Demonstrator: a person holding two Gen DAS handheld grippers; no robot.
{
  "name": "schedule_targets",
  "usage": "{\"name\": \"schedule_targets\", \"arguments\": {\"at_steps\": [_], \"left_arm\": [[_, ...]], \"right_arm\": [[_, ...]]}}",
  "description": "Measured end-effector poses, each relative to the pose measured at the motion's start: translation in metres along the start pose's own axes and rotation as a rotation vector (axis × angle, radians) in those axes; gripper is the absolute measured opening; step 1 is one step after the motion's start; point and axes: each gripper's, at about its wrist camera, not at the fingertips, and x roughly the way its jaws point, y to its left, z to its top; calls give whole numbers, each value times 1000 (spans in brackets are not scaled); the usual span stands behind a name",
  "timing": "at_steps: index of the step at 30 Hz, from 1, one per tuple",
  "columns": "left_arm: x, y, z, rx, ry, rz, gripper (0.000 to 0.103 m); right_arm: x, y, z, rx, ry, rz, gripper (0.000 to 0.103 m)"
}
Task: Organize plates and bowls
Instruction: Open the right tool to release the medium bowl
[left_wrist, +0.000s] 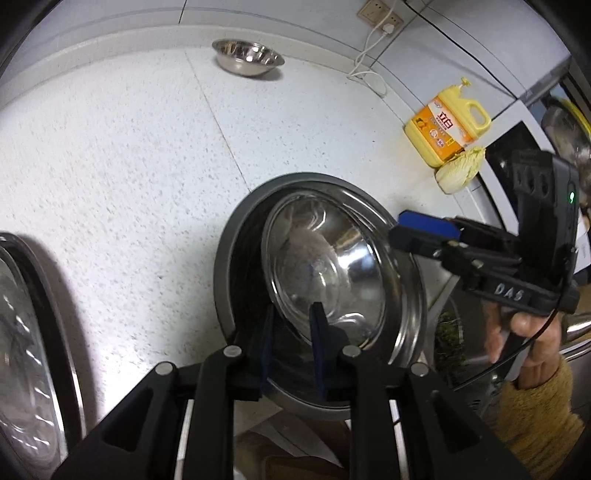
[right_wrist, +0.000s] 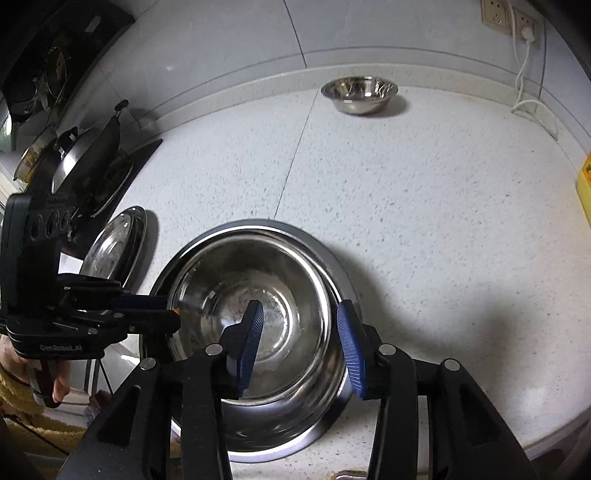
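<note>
Left tool (right_wrist: 173, 314) pinching rim of steel bowl (right_wrist: 258, 325), nested in larger bowl (right_wrist: 332, 273) near table (right_wrist: 424, 221) edge. Right tool (right_wrist: 301, 347) spread, straddling rim (contact unclear).

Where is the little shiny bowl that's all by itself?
The small steel bowl sits alone at the back of the white counter near the wall, beyond the big nested bowls the grippers work on.

The left hand-held gripper (left_wrist: 291, 325) is pinched nearly closed, while the right hand-held gripper (right_wrist: 301, 347) gapes wide.
</note>
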Motion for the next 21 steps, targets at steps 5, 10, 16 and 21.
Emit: {"name": "schedule_targets", "arguments": {"at_steps": [5, 10, 16, 21], "left_arm": [[-15, 2, -1, 5, -29, 24, 19], [-30, 10, 7, -35, -71, 13, 19], [-44, 28, 31, -162, -129, -92, 19], [-33, 41, 61, -244, -144, -125, 35]], "right_arm": [[-12, -8, 0, 9, -32, -16, 42], [-26, -25, -1, 40, -58, -44, 44], [-47, -53, 1, 79, -91, -101, 44], [-75, -80, 17, 92, -148, -186, 57]]}}
